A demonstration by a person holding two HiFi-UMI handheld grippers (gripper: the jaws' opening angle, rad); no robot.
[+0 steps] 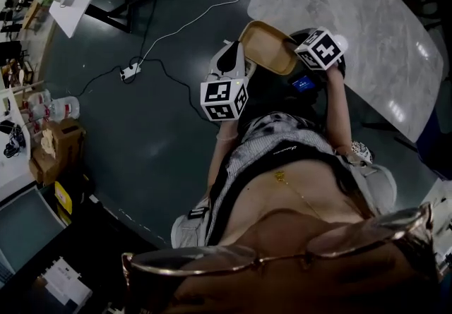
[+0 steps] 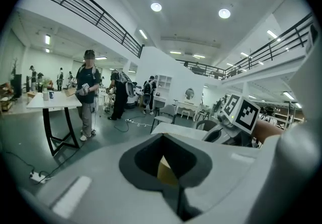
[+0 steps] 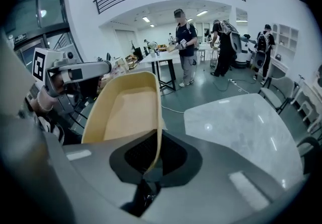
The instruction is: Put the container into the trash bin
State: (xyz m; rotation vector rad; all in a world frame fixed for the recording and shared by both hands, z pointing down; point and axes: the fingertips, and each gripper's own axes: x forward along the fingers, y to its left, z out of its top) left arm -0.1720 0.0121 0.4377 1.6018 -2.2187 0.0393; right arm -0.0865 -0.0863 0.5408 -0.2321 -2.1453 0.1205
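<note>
The container sits at upper centre of the head view, beside the desk, held between 2 grippers. The right gripper is clenched on its rim, and the left gripper grasps the opposite edge.

We find the head view dim and underexposed, with soft glare patches on the pale counter and dark floor. Both gripper views are brighter under round ceiling lights, bowed at the edges with black corners; the container blurs nearest the lens
</note>
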